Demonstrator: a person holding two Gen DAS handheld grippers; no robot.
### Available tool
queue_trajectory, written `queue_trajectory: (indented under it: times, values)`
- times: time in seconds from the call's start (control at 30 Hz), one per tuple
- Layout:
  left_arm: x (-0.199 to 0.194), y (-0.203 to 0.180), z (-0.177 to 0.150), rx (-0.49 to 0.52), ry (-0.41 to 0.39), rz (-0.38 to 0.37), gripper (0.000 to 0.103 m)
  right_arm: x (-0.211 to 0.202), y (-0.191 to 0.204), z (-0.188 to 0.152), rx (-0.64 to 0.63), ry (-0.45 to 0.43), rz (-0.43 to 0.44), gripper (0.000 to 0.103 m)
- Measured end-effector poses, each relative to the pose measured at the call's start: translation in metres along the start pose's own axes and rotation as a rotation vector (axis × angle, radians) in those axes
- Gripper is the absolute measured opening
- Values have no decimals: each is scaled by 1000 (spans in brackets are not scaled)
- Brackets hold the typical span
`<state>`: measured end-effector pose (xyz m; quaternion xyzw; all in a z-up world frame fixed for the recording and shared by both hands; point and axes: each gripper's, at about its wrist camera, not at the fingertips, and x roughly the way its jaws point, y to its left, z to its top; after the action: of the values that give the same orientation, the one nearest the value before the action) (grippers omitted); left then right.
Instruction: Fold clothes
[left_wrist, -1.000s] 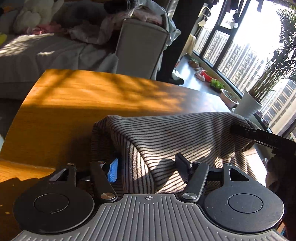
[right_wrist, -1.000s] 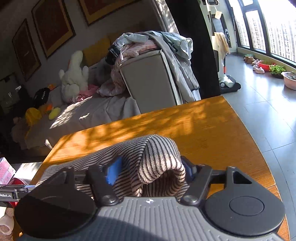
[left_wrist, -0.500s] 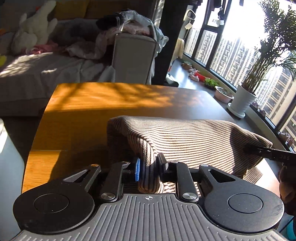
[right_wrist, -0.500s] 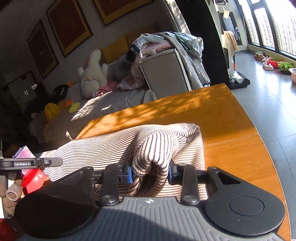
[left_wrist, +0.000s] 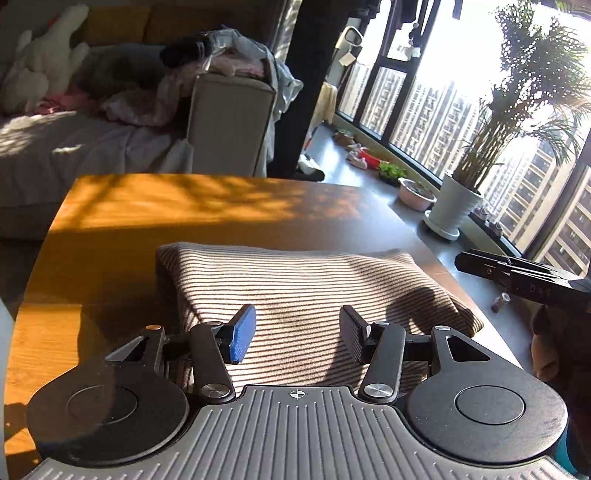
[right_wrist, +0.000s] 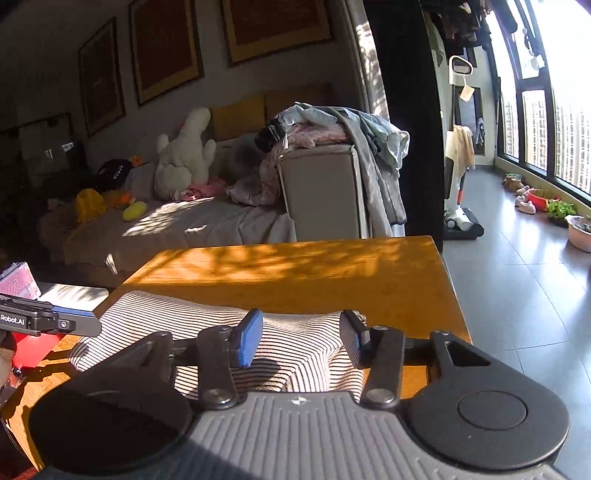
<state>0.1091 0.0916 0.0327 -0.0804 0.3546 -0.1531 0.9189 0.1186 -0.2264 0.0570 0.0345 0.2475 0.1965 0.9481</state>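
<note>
Both grippers, left (left_wrist: 293, 334) and right (right_wrist: 301, 338), have let go, jaws spread; the brown-and-cream striped knit garment (left_wrist: 295, 280) lies folded, soft and limp, best pinched at its thick edges.

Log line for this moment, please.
fold laid | striped garment flat on table | left gripper jaws open | right gripper jaws open

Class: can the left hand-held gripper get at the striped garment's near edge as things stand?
Probably yes. The left hand-held gripper is open right above the striped garment, which lies flat on the table, with nothing between them.
</note>
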Motion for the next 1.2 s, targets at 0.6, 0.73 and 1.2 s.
queue_trajectory:
  times: [0.6,0.73,1.2]
  values:
    - [79,14,19,-62,33,-94,62,49,14,-37,-68,109,-27,50]
    - [84,25,30,-90,20,-86,63,35,29,-52,-54,130,10,56]
    - [24,59,44,-111,-122,13,81,13,33,-60,2,140,93,63]
